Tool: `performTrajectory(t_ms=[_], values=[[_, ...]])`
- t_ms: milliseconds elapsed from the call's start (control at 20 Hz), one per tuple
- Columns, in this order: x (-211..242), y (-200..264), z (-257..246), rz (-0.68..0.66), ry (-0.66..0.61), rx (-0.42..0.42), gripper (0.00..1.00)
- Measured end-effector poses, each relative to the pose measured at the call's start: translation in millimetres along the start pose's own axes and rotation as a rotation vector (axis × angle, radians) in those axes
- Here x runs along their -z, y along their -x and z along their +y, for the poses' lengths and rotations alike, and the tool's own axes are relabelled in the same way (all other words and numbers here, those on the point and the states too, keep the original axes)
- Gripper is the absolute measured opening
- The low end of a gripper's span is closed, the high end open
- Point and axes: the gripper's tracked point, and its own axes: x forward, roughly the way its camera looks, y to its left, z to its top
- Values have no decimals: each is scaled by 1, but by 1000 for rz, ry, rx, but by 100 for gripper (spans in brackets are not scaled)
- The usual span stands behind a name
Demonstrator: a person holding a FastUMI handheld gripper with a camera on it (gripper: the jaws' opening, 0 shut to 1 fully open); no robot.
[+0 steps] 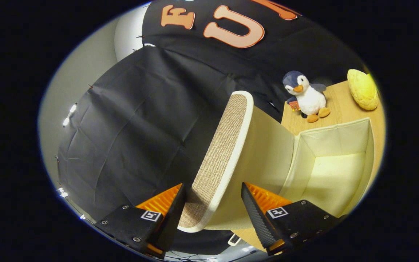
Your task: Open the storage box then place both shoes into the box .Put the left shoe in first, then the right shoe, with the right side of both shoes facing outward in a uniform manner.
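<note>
Fingers (174, 213) stand apart on both sides of the lifted lid (220, 156), not clearly pressing it.
Lid rises upright, its long axis pointing away from the fingers; beyond it the storage box (367, 145) lies open on the wooden table (340, 102), near a penguin toy (307, 96).

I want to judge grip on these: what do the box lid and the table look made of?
Box lid, between the gripper fingers: coarse woven fabric, burlap-like, matte, with smooth pale edging; visible weave. Table: light wood or wood-look laminate, faint grain lines.
</note>
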Motion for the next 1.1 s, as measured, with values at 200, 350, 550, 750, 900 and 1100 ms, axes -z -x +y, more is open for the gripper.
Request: performTrajectory(t_ms=[200,350,550,750,900,1100], values=[[5,-5,5,1,-32,1,96],[-7,1,14,-41,-19,-12,95],[-32,5,46,-67,-33,-58,95],[-41,44,47,-113,96,-40,95],[-44,81,16,-144,150,37,95],[-49,138,-46,-181,224,203,95]])
